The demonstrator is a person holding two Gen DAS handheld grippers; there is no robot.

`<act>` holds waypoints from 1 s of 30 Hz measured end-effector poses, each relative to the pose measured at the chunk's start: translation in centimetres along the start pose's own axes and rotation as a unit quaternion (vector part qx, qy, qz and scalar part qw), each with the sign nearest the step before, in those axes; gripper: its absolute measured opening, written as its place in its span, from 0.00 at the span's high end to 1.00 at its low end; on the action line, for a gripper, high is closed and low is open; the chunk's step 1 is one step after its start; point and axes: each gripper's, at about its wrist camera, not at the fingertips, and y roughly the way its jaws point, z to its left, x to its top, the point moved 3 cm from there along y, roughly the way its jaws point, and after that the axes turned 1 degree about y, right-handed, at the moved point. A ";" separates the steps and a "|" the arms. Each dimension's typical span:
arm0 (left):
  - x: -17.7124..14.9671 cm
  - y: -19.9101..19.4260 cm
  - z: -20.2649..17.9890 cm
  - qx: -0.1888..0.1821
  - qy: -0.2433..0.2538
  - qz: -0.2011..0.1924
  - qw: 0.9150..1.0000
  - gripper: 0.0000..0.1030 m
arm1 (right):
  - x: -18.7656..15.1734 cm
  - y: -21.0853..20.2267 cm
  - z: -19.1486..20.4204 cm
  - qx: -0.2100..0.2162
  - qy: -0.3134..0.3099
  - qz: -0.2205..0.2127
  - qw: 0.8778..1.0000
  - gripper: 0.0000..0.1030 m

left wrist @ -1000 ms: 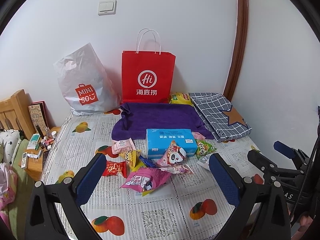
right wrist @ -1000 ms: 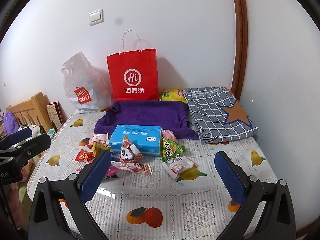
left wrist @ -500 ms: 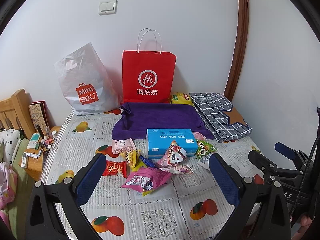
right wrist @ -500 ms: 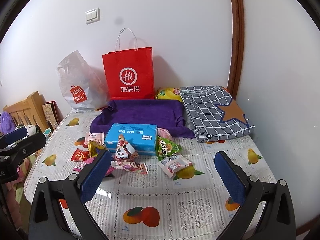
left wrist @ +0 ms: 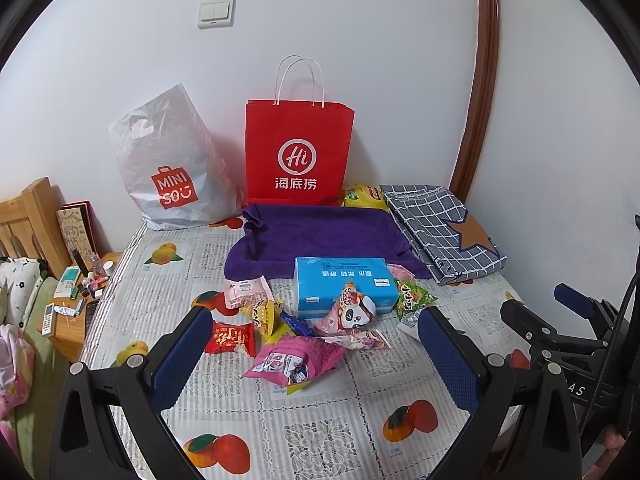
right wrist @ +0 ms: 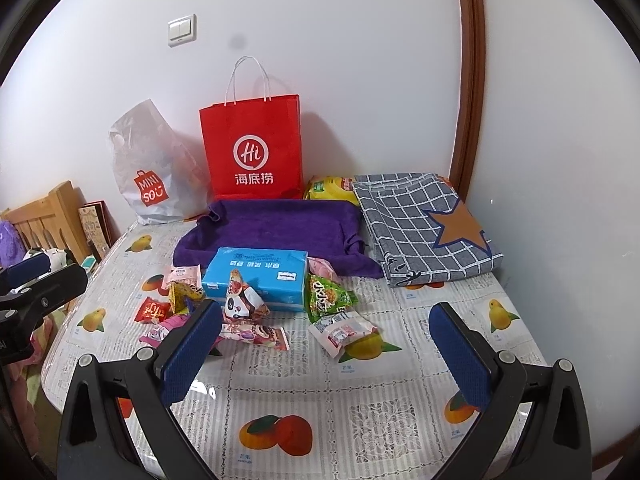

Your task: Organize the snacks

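Several snack packets lie in a loose pile mid-table: a pink packet (left wrist: pixel 294 362), a red one (left wrist: pixel 230 338), a panda packet (left wrist: pixel 352 314) and a green one (right wrist: pixel 326 296), with a white sachet (right wrist: pixel 342 332) apart on the right. A blue box (left wrist: pixel 346 286) sits just behind them. My left gripper (left wrist: pixel 316 350) hovers open above the near side of the pile, nothing between its fingers. Over the table's front, my right gripper (right wrist: pixel 326 346) is open and empty too; it shows in the left wrist view at the right edge (left wrist: pixel 560 320).
Against the wall stand a red paper bag (left wrist: pixel 298 152) and a white plastic bag (left wrist: pixel 172 168). A purple towel (left wrist: pixel 320 236) and a folded checked cloth (left wrist: pixel 444 228) lie at the back, a yellow packet (left wrist: pixel 362 196) between them. A cluttered wooden bedside stand (left wrist: pixel 68 316) is left.
The right wrist view has shifted slightly, so the pile sits a little further left and lower in it. The left gripper and the snacks have not visibly moved.
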 end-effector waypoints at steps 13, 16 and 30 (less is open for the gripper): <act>0.2 3.2 2.3 0.027 -0.006 0.012 1.000 0.00 | 0.2 3.3 -1.4 -0.011 0.009 0.016 1.000 0.01; 0.2 5.1 3.0 0.034 -0.011 0.026 0.999 0.00 | 0.2 4.7 -2.3 -0.014 0.012 0.030 0.999 0.01; -1.6 13.5 6.5 0.060 -0.022 0.107 0.992 0.02 | -3.0 14.9 -4.5 0.005 0.018 0.104 0.994 0.13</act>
